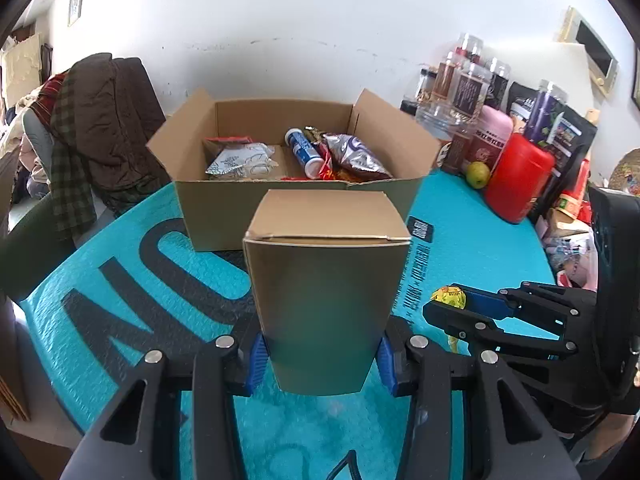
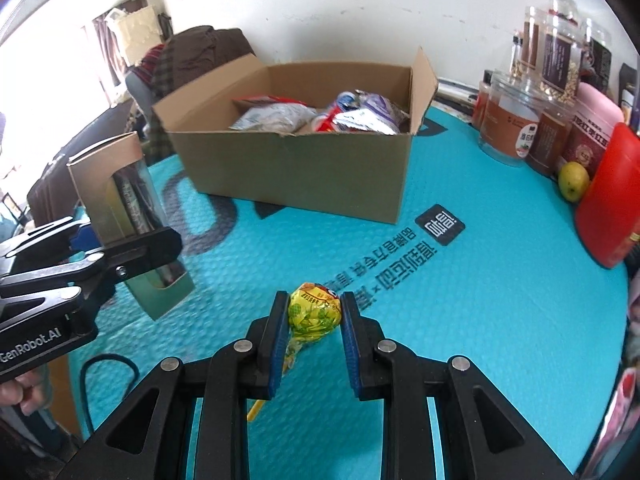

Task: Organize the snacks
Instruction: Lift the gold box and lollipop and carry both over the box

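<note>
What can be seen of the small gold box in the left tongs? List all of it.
The small gold box is a tall, shiny card carton that narrows toward its base, its top flap closed. One side has a clear window showing dark packets inside. It stands upright, clamped near its lower part between the blue pads of the left tongs, in front of the open cardboard box and above the teal mat.

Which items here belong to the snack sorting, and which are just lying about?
Job:
- gold carton in left tongs
- lollipop in right tongs
- cardboard box

Lying about:
- jars
- red canister
- green fruit
- coats
</note>
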{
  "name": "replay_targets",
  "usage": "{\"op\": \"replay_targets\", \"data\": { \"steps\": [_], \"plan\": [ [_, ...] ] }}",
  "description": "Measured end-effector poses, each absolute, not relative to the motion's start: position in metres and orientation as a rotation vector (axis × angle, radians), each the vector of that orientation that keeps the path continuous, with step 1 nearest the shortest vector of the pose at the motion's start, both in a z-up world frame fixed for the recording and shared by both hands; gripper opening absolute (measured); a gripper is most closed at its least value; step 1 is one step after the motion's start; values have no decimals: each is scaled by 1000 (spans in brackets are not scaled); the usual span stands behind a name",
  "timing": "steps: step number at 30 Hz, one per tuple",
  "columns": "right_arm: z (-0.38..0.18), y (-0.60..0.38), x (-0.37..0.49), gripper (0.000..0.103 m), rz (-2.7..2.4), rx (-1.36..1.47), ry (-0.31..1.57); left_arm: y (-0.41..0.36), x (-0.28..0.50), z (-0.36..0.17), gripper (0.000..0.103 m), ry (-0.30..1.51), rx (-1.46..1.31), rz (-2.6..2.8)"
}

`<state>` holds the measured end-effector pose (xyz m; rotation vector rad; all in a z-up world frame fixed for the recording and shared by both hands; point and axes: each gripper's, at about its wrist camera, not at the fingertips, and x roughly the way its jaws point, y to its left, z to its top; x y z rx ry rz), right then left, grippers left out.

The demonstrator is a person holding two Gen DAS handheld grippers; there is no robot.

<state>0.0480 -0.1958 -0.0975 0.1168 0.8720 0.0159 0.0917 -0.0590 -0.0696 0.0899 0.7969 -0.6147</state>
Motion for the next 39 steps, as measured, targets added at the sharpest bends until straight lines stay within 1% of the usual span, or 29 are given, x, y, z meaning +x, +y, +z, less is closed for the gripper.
{"op": "replay_targets", "data": {
  "steps": [13,22,30,39],
  "plan": [
    [-51,-163,-12,25,77,96,752,-39,44,-39,44,724,57,-634],
    [-20,-154,-26,25,102,63,676,-34,29,-11,44,649,42,-647],
    [13,-155,-14,25,131,36,602,-39,45,12,44,618,20,-663],
    [35,-167,22,25,126,12,571,-49,81,32,44,584,1,-677]
  ]
}}
